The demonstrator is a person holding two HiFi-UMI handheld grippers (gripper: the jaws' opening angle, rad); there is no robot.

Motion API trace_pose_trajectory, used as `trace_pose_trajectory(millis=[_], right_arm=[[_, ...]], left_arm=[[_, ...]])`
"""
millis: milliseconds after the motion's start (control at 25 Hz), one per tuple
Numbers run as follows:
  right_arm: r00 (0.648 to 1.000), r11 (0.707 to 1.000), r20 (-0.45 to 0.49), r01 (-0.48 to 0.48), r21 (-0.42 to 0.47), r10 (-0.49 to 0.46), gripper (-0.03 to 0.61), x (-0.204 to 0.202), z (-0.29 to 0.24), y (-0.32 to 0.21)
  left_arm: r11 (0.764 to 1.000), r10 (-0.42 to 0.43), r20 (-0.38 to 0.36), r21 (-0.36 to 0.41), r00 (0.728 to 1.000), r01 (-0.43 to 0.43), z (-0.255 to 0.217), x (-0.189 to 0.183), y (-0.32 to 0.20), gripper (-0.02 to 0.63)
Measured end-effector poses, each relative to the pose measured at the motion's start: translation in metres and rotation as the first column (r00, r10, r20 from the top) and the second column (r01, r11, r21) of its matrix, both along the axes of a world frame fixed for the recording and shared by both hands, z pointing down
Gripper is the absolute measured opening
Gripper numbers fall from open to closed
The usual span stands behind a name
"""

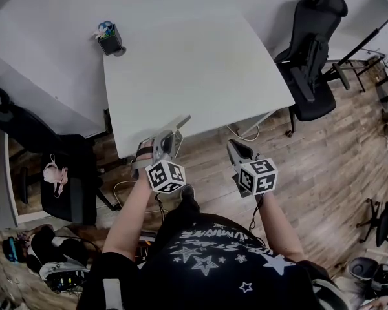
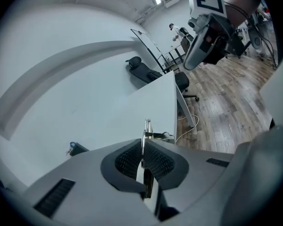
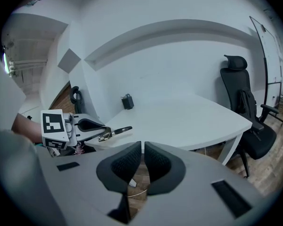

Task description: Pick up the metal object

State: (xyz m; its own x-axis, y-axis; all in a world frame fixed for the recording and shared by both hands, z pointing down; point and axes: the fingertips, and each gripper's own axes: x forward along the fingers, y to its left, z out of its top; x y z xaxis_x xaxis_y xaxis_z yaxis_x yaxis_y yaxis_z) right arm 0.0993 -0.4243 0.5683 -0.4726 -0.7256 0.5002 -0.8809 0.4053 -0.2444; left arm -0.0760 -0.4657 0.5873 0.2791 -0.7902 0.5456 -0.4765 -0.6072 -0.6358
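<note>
**Head view.** Star-printed shirt point(image 1: 213, 263) fills the bottom of the view. Beyond it both forearms reach toward the near edge of the white surface point(image 1: 200, 63). The left tool point(image 1: 169, 139) is clamped on the metal object point(image 1: 180, 124), a slim bar held by its near end. Its long axis runs away from the person and slants to the right, with the free tip over the surface's near edge. The right tool point(image 1: 237, 149) hangs beside it over the wooden floor point(image 1: 323, 166), apart from the object. A pen holder point(image 1: 110, 42) stands at the far left corner of the surface.

**Left gripper view.** Ribbed pads point(image 2: 129, 160) press on the metal object point(image 2: 146, 126), which is seen edge-on. It points straight ahead along the jaw line and juts past the fingertips. The right tool point(image 2: 203, 44) shows at the upper right.

**Right gripper view.** The right tool point(image 3: 143, 158) has its jaws drawn together with nothing between them. At the left, the metal object point(image 3: 115, 132) projects from the left tool point(image 3: 87, 125) toward the right. It lies nearly level and appears clear of the surface point(image 3: 188, 119).

**Reading.** The grasp is made and the lift is judged under way. The next move calls for a firm clamp during the raise, since the bar is held at one end only and could pivot.
</note>
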Motion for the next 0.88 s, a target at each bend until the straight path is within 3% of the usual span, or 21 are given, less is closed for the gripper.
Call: trace_pose_trajectory(millis=[200, 480, 680, 880], right_arm=[[1.000, 1.000, 0.030, 0.005, 0.017, -0.005, 0.051, 0.005, -0.010, 0.019], [0.999, 0.999, 0.042, 0.000, 0.041, -0.002, 0.051, 0.018, -0.023, 0.050], [0.999, 0.999, 0.048, 0.015, 0.046, -0.017, 0.051, 0.027, -0.028, 0.079], [0.998, 0.998, 0.054, 0.030, 0.053, -0.033, 0.051, 0.032, -0.033, 0.118]], left_arm=[[0.999, -0.030, -0.030, 0.015, 0.999, 0.031, -0.016, 0.002, 0.019, 0.031], [0.992, -0.124, -0.192, -0.037, 0.974, 0.119, -0.042, 0.006, 0.055, 0.031], [0.976, -0.214, -0.308, -0.103, 0.927, 0.191, -0.050, 0.009, 0.088, 0.031], [0.954, -0.297, -0.416, -0.168, 0.859, 0.249, -0.057, 0.006, 0.129, 0.031]])
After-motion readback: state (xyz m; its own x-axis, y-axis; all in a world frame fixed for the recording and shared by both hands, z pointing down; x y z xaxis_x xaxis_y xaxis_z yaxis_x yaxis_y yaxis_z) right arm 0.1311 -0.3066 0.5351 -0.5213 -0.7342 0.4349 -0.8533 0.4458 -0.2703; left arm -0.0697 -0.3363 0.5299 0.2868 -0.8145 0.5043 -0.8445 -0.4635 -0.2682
